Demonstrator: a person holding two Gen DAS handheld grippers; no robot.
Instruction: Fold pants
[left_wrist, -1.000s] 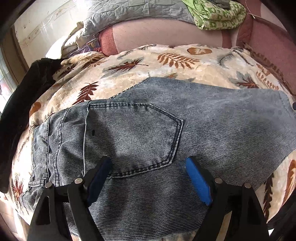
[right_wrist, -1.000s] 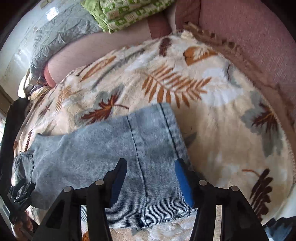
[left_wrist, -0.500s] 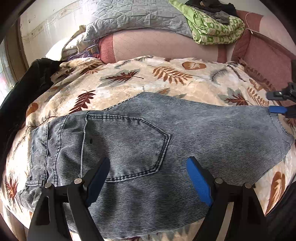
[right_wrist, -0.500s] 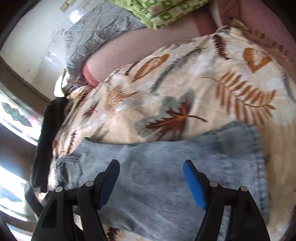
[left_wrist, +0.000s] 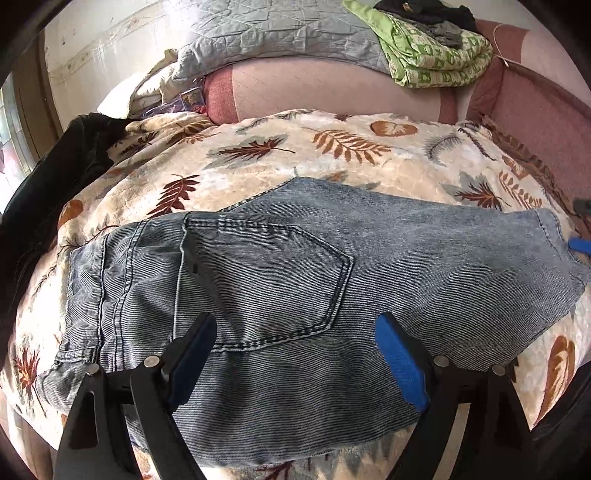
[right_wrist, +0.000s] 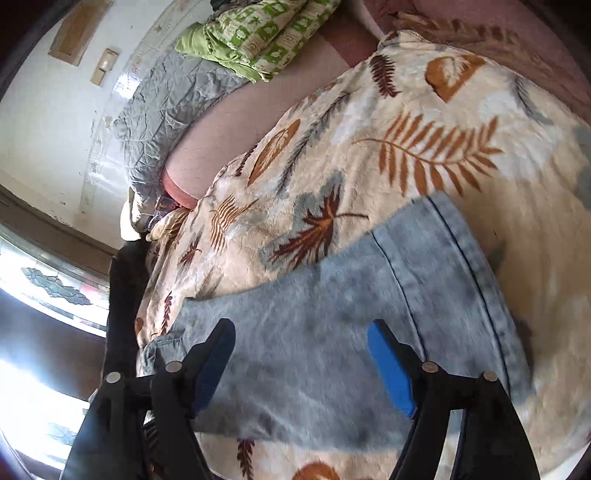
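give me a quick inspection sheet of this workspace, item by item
surface: leaf-print blanket over a bed or sofa.
job's things: blue jeans lying flat on the blanket, back pocket up, hem toward the right side.
clutter: black garment at the blanket's left edge; folded green patterned cloth and grey quilt behind.
grippers: left gripper open above the pocket area, jaws opening; right gripper open over the leg end, jaws opening; neither grips the denim.
cables: nothing seen.
surroundings: white wall, bright window, pink upholstery.
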